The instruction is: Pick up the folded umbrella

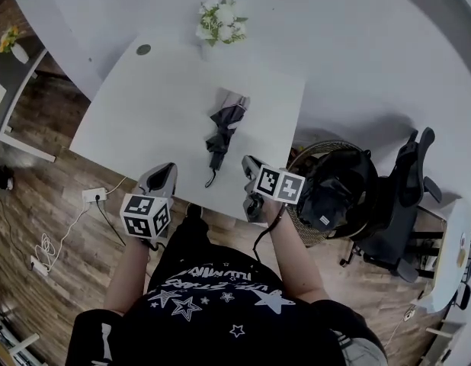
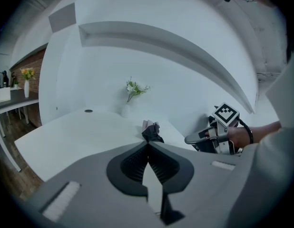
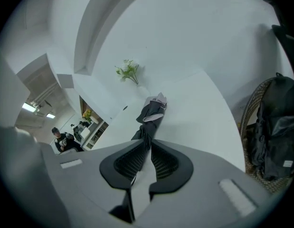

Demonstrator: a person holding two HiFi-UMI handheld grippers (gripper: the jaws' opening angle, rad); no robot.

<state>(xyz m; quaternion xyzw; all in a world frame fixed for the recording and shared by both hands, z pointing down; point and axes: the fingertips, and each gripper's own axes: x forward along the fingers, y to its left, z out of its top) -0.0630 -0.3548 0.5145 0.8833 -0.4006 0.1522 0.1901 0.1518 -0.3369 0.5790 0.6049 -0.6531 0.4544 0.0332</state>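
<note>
The folded umbrella (image 1: 222,128), dark grey with a paler strip at its far end, lies on the white table (image 1: 159,105) pointing away from me, its wrist loop towards the front edge. My left gripper (image 1: 168,168) hovers over the front edge, left of the umbrella; in the left gripper view its jaws (image 2: 148,144) meet with nothing between them, and the umbrella (image 2: 151,131) lies ahead. My right gripper (image 1: 248,161) is just right of the handle end. Its jaws (image 3: 148,144) stand a narrow slit apart, empty, lined up with the umbrella (image 3: 151,113) beyond them.
A vase of white flowers (image 1: 220,20) stands at the table's far edge, near a round cable hole (image 1: 143,49). A black bag in a wicker basket (image 1: 338,189) and an office chair (image 1: 407,197) stand right of the table. A power strip (image 1: 94,195) lies on the wooden floor.
</note>
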